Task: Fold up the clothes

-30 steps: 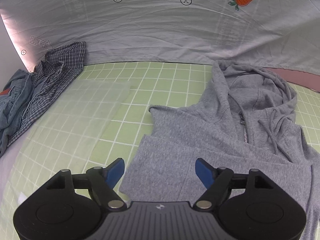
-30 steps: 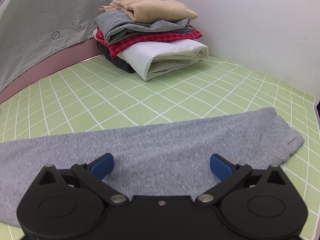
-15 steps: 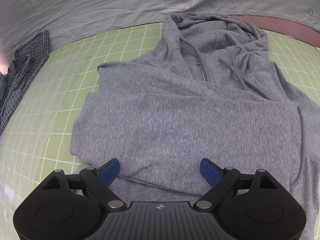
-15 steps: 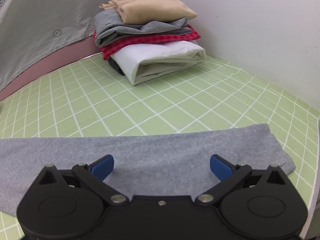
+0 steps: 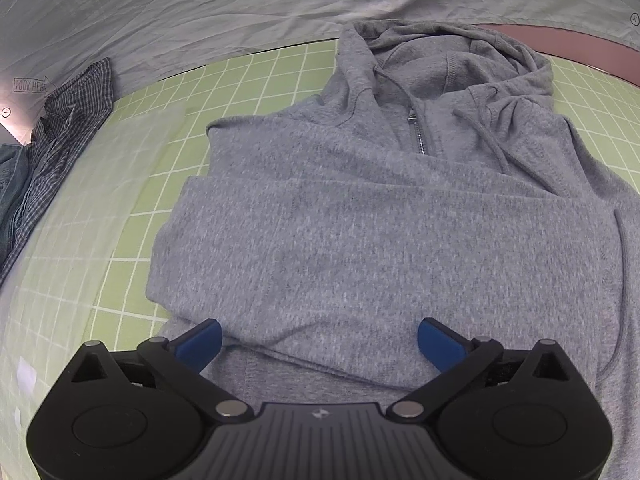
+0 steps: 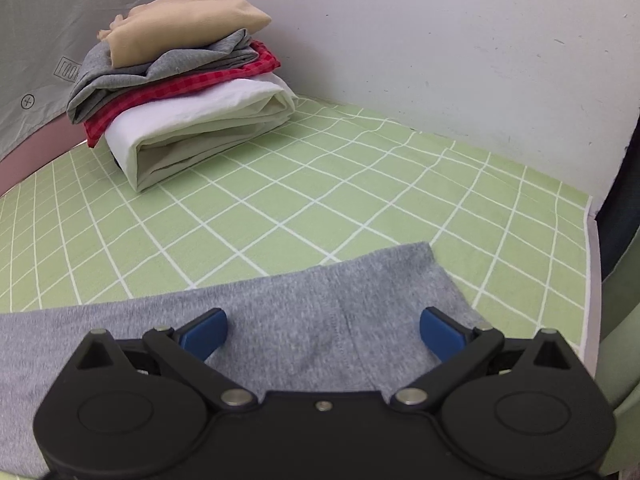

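A grey zip hoodie (image 5: 380, 220) lies flat on the green grid mat (image 5: 256, 68), hood at the far side, one sleeve folded across its chest. My left gripper (image 5: 320, 340) is open and empty, just above the folded sleeve's near edge. In the right wrist view the hoodie's other sleeve (image 6: 280, 312) stretches across the mat, cuff end to the right. My right gripper (image 6: 323, 330) is open and empty, low over that sleeve near the cuff.
A stack of folded clothes (image 6: 188, 80) stands at the back by the white wall (image 6: 460, 40). Unfolded plaid and denim garments (image 5: 52, 152) lie at the left. A grey printed sheet (image 5: 240, 8) hangs behind. The mat's right edge (image 6: 592, 248) is close.
My left gripper has swung right from the mat's left part to over the hoodie's chest. My right gripper has slid along the sleeve toward its cuff. Both stayed open.
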